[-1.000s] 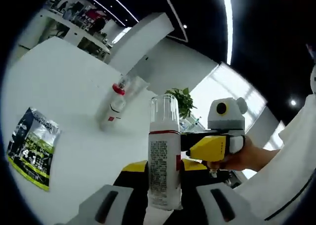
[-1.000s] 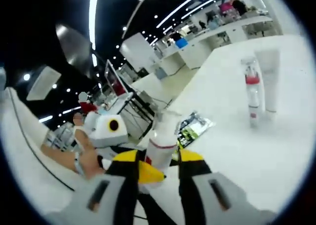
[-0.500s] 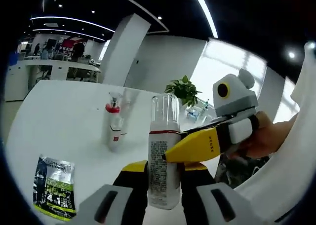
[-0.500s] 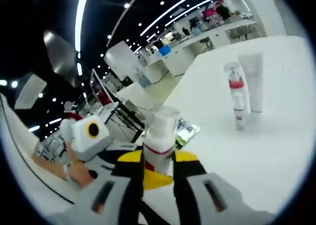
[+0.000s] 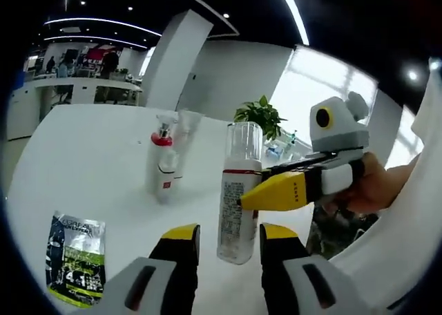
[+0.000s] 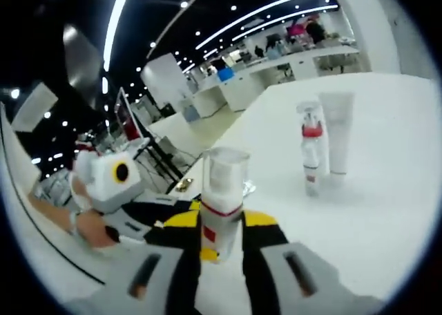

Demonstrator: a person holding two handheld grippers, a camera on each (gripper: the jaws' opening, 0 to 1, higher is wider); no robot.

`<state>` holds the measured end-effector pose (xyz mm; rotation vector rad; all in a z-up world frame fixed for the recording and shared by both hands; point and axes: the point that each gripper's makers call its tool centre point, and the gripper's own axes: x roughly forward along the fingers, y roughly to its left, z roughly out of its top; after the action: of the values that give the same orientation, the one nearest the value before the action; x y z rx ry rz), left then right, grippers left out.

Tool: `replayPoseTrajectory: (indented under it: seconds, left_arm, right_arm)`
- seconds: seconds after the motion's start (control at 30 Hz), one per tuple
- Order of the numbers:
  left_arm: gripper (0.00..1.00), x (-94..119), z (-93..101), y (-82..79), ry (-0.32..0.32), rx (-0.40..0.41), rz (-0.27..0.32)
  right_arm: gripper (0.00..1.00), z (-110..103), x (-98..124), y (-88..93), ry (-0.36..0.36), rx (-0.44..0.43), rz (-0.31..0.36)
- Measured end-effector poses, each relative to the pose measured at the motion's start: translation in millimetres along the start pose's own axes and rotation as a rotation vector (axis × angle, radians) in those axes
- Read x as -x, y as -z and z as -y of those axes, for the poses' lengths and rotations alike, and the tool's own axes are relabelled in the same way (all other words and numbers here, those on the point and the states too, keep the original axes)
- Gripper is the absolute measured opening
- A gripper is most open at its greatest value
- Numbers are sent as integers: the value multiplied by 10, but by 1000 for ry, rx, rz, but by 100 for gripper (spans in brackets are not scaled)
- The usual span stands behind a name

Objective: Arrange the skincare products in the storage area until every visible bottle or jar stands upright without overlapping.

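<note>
A white foam bottle with a clear cap and a red band stands slightly tilted over the white table. My left gripper is open, its yellow-tipped jaws spread on either side of the bottle's base. My right gripper is shut on the same foam bottle at its lower body. In the left gripper view, the right gripper reaches in from the right and grips the bottle's side. The left gripper shows at the left of the right gripper view, held by a hand.
A spray bottle with a red collar and a white tube stand upright together farther back on the table, the spray bottle just left of the tube. A green and black sachet lies flat near the left. A potted plant sits beyond the table.
My left gripper's jaws have spread off the foam bottle. The right gripper keeps its hold on it. Both views have shifted a little.
</note>
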<state>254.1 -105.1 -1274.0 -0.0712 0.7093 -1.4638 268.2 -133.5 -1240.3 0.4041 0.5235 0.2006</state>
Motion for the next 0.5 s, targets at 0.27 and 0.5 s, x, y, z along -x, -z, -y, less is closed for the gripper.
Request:
replayPoseTrajectory:
  seconds: [0.27,0.5]
  left_arm:
    - [34,-2,-204,77,-35,62,-23]
    - [34,27,-340,57,-71,121,-7]
  right_arm:
    - [19,485,-83,-102,118,102,26]
    - [19,873,-174,-81,179,127,19]
